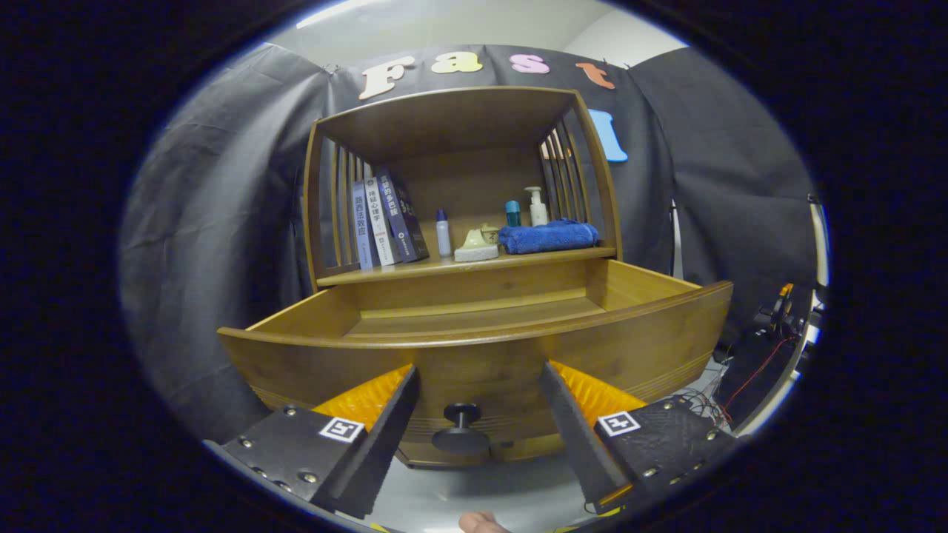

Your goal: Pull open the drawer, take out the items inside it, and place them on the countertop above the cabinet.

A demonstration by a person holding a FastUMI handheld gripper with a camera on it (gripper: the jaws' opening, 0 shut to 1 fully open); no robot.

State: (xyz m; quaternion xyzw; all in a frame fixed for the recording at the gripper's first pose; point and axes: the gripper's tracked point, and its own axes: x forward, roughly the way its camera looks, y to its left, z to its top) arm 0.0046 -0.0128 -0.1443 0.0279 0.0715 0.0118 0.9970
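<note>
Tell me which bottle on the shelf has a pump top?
The white bottle behind the blue towel; the others wear plain caps. The open gripper frames the drawer knob.

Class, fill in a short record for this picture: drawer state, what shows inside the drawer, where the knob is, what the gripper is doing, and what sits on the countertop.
drawer: pulled open, front panel facing the gripper
drawer inside: the visible part of the floor is bare; the near part is hidden behind the front panel
knob: on the drawer front, between the fingers, untouched
gripper: open, fingers spread to either side of the knob
countertop: books, small bottle, blue towel, pump bottle
</note>
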